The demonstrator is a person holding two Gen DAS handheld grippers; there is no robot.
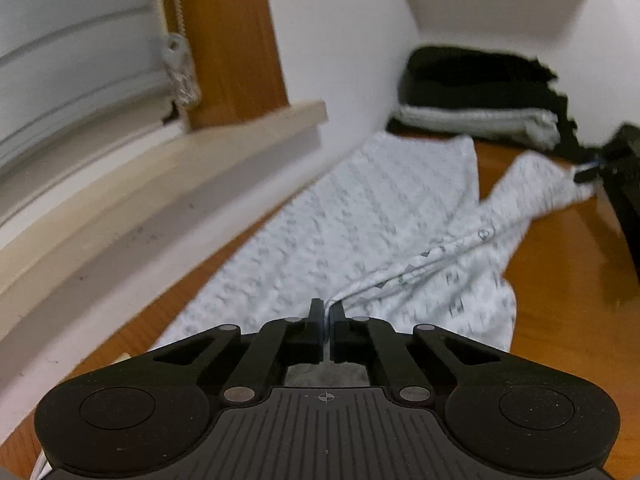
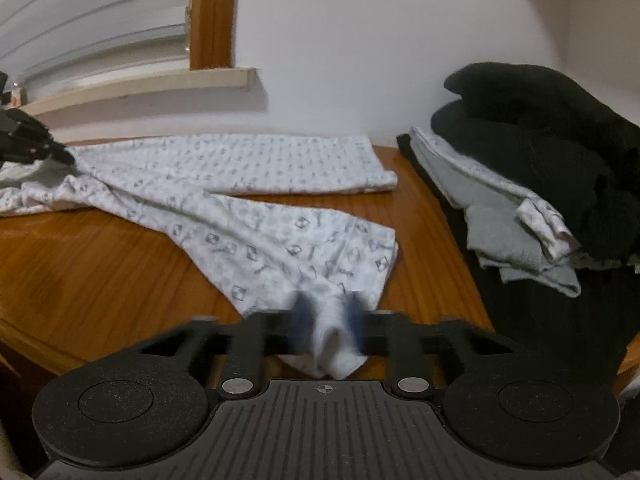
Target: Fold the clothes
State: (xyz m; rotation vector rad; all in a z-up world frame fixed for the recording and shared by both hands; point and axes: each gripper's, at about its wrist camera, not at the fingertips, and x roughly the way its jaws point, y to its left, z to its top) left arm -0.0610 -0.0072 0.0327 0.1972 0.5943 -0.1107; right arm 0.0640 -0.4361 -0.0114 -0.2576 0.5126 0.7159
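White trousers [image 1: 360,220] [image 2: 248,208] with a grey print lie spread on the wooden table [image 1: 560,280] [image 2: 100,264], one leg along the wall and the other angled toward the front. My left gripper [image 1: 328,312] is shut on a thin fold at one end of the garment; in the right wrist view it shows at the far left [image 2: 60,156]. My right gripper [image 2: 330,312] is blurred and pinches a bunch of cloth at the end of the nearer leg; the left wrist view has it at the far right [image 1: 592,172].
A pile of folded clothes [image 1: 480,92] [image 2: 540,152], black on top of grey, sits in the table's corner by the white wall. A window sill [image 1: 160,184] [image 2: 160,84] juts out over the table's back edge. The table's front edge [image 2: 40,340] is close.
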